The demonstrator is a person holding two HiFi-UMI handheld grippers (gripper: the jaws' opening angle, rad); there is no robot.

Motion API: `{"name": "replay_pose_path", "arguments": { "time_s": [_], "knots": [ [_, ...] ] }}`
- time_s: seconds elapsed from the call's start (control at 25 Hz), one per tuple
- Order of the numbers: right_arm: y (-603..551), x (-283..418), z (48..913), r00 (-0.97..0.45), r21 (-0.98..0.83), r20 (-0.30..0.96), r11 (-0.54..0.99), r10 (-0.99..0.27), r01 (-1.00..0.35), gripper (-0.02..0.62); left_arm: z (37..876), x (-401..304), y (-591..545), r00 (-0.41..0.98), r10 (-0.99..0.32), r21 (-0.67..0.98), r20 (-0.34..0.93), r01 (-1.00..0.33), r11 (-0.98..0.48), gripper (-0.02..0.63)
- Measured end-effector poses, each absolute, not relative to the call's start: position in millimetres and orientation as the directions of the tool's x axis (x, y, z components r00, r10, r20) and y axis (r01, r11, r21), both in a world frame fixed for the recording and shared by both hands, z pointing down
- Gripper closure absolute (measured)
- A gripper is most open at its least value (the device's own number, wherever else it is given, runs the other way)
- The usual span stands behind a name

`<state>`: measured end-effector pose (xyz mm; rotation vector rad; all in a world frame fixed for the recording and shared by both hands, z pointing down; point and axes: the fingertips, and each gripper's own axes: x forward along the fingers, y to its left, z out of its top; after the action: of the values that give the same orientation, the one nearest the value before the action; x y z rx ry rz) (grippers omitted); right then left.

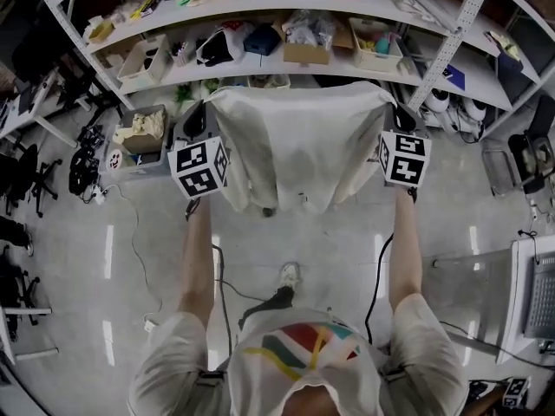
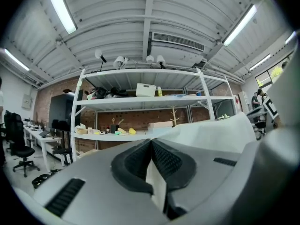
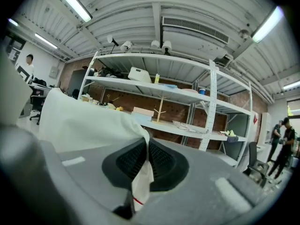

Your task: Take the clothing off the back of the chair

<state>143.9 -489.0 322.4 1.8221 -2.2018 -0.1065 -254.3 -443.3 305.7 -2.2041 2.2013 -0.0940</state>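
Note:
A white garment (image 1: 299,146) hangs spread between my two grippers in the head view, held up in front of the shelves. My left gripper (image 1: 206,115) is shut on its left top corner, and the cloth (image 2: 157,184) shows pinched between the black pads. My right gripper (image 1: 395,115) is shut on the right top corner, with a fold of cloth (image 3: 140,182) squeezed between its pads. The garment's lower edge dangles free above the floor. The chair is hidden behind the cloth, apart from a dark bit at the hem (image 1: 269,211).
A long white shelving unit (image 1: 286,63) with boxes and loose items runs behind the garment. Boxes (image 1: 139,133) stand on the floor at left. Office chairs (image 1: 22,176) sit far left, a metal table (image 1: 520,293) at right. Cables (image 1: 139,258) trail over the floor.

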Motion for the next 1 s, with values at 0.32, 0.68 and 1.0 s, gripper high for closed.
{"name": "replay_pose_path", "arguments": {
  "time_s": [0.32, 0.68, 1.0],
  "knots": [
    [-456.2, 150.7, 233.8, -0.181, 0.293, 0.008, 0.175, -0.984, -0.940, 0.584, 232.5, -259.9, -400.4, -0.051, -0.994, -0.104, -0.094, -0.993, 0.061, 0.594],
    [-405.4, 147.7, 120.0, -0.218, 0.313, -0.195, 0.150, -0.956, -0.938, 0.584, 120.6, -257.3, -341.1, -0.075, -0.960, -0.127, -0.270, -0.986, 0.112, 0.594],
    [-326.5, 130.5, 26.5, -0.265, 0.330, -0.368, 0.142, -0.891, -0.933, 0.584, 37.9, -241.0, -263.9, -0.075, -0.910, -0.118, -0.408, -0.984, 0.134, 0.594]
  ]
}}
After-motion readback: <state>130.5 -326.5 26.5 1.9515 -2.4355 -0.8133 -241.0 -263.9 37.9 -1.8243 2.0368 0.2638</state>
